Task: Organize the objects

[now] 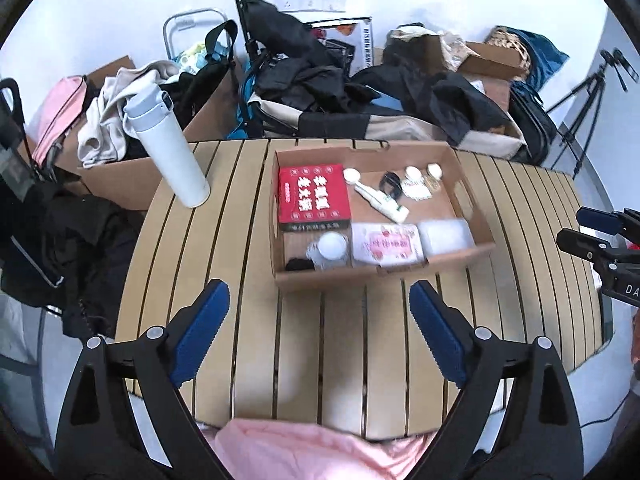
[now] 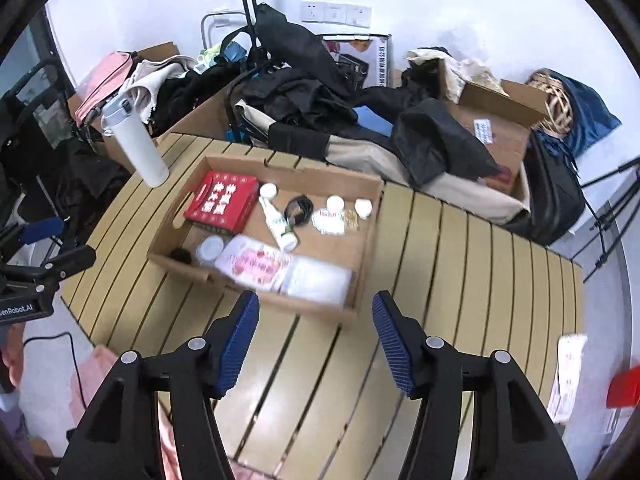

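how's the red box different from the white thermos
The red box lies flat inside the cardboard tray; the white thermos stands upright on the slatted table, outside the tray. The box is rectangular with white printed characters; the thermos is a plain tall cylinder with a flip lid. Neither gripper touches either one.

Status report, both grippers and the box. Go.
Left gripper open, empty. Right gripper open, empty. Cardboard box on table, items inside. White bottle standing outside the box; nothing blocking.

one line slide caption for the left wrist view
Open left gripper above a slatted table, facing a cardboard tray of small items; white flask standing nearby.
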`<state>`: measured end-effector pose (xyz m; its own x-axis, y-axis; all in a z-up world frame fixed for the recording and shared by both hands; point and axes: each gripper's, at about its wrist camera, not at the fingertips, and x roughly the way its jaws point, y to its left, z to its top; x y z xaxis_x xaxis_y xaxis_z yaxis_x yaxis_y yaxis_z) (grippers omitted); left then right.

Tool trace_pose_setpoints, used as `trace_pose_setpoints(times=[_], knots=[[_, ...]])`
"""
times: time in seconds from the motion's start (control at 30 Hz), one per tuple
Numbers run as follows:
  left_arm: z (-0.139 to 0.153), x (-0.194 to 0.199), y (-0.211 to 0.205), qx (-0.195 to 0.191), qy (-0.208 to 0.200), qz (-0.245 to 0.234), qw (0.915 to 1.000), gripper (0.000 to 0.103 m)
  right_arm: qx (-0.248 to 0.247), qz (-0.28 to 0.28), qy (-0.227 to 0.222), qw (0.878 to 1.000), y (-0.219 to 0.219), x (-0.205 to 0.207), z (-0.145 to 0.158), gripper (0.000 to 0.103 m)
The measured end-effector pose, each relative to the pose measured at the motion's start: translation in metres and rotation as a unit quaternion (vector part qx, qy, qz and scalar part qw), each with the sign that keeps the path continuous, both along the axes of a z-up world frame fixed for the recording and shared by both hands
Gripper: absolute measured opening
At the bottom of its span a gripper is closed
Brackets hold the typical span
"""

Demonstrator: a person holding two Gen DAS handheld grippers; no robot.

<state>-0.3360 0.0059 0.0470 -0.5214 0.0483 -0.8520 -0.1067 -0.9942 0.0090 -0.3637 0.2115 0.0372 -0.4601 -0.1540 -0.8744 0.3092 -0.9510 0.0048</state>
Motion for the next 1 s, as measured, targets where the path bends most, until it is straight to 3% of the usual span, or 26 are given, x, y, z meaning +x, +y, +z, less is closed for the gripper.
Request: trace_pose_setpoints(times=[0.2, 0.27, 0.37, 0.47, 0.6, 0.73, 1.0], knots=[[0.018, 0.074, 0.006, -0.004, 0.059, -0.005, 0.9982, 0.090, -0.021, 0.004, 0.042, 0.999, 0.010, 0.074, 0.016, 0.063], [0.021, 0.109, 0.002, 0.012, 0.091, -0.011, 0.9958, 0.100, -0.038, 0.013, 0.073, 0.997, 0.013, 0.113, 0.024, 0.063], [0.014, 0.177, -0.004, 0.013, 0.138, -0.007, 0.9903, 0.103, -0.060, 0.017, 0.106, 0.992, 0.019, 0.165, 0.026, 0.064], [0.006, 0.229, -0.007, -0.001, 0.166, 0.001, 0.9861, 0.103, -0.075, 0.008, 0.131, 0.988, 0.022, 0.221, 0.015, 0.074], [-0.015, 0.297, -0.016, 0.027, 0.176, 0.039, 0.9832, 0.103, -0.092, -0.026, 0.136, 0.986, 0.021, 0.291, -0.021, 0.075], [-0.030, 0.320, -0.009, 0.010, 0.153, 0.027, 0.9877, 0.103, -0.078, -0.026, 0.140, 0.987, 0.013, 0.326, -0.042, 0.075], [-0.021, 0.331, -0.011, 0.005, 0.174, 0.043, 0.9838, 0.103, -0.065, -0.009, 0.169, 0.983, -0.001, 0.343, -0.035, 0.075]])
